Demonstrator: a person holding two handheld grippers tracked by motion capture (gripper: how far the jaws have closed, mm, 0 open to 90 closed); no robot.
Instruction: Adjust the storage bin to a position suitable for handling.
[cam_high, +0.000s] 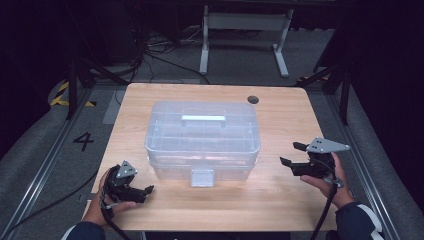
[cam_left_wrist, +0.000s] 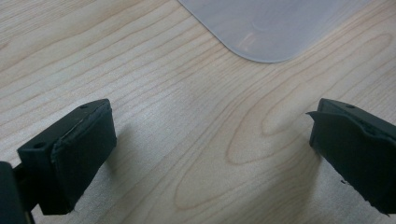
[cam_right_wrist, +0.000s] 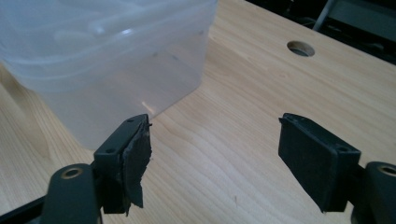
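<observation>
A clear plastic storage box with its lid on stands in the middle of the wooden table. The lid carries a pale handle, and a latch hangs at the front. My left gripper lies low at the front left, open, with bare wood between its jaws. In the left gripper view, the left gripper points at a rounded corner of the box. My right gripper is held above the table to the right of the box, open and holding nothing. In the right gripper view, the right gripper has the box ahead on its left.
A round cable hole sits in the table's far right corner. Behind the table stands a white desk frame, with cables on the grey floor. A "4" is marked on the floor at the left.
</observation>
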